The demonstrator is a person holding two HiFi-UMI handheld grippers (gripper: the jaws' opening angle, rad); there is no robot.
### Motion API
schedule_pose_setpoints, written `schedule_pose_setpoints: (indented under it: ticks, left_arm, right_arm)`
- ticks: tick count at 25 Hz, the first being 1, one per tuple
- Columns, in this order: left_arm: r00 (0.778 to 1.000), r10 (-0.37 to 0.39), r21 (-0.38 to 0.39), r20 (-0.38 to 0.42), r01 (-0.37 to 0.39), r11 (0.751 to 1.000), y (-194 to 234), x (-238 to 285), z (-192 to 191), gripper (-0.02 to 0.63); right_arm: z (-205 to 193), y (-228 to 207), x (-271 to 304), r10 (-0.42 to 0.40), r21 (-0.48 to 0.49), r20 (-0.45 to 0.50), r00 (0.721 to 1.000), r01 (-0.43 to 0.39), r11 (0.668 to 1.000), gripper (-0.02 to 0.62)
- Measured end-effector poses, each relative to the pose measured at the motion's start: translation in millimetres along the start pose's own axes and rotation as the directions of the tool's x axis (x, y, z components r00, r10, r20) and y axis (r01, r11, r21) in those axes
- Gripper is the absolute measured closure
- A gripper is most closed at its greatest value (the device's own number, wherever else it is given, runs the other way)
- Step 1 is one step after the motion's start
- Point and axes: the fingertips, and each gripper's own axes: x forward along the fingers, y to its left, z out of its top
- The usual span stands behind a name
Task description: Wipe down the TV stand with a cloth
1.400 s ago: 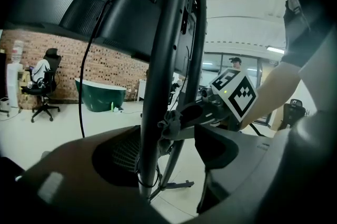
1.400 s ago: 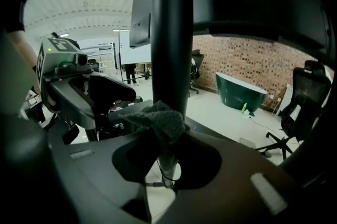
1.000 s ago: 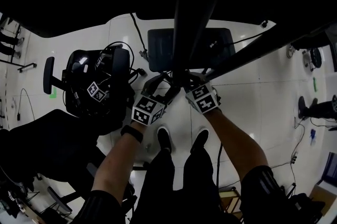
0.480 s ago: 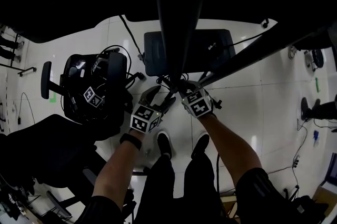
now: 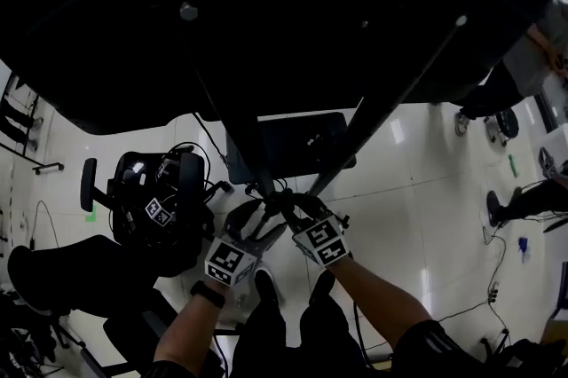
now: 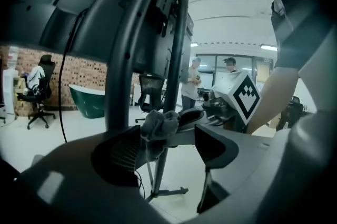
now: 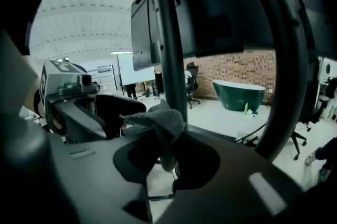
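Observation:
The TV stand's dark upright pole (image 5: 251, 150) rises under the black screen, beside a slanted strut (image 5: 390, 92). Both grippers meet at its foot. My right gripper (image 7: 166, 157) is shut on a crumpled grey cloth (image 7: 160, 125), which bunches above its jaws close to the pole (image 7: 166, 33). My left gripper (image 6: 166, 152) stands open, jaws wide apart, and the cloth (image 6: 158, 125) hangs just beyond its left jaw, beside the pole (image 6: 176, 60). The right gripper's marker cube (image 6: 242, 97) shows at the right of that view. In the head view the left gripper (image 5: 259, 221) and right gripper (image 5: 288, 206) nearly touch.
The stand's flat black base (image 5: 293, 145) lies on the white floor behind the pole. An office chair loaded with gear and cables (image 5: 160, 199) stands to the left. My shoes (image 5: 266, 283) are just below the grippers. A green bathtub (image 7: 239, 94) and people stand far off.
The head view has tilted up, so more of the dark screen fills the top. Both grippers sit lower and further left in the picture, still together at the pole.

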Motion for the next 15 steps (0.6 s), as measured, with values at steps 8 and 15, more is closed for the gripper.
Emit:
schedule_pose_setpoints:
  ticks: [8,15]
  left_arm:
    - [0.989,-0.029,0.149,0.144,0.007,0.989,-53.7,-24.6,152.4,0.255]
    - [0.979,-0.069,0.325,0.194,0.002,0.946,-90.4,-29.6,256.2,0.255]
  right_arm:
    - [143.4,-3.5,-109.8,-0.007,-0.092,0.21,0.978,0.027,0.995,0.528]
    - [243.3,-23.1,-201.9,0.042,-0.247,0.298,0.954,0.035,0.968,0.528]
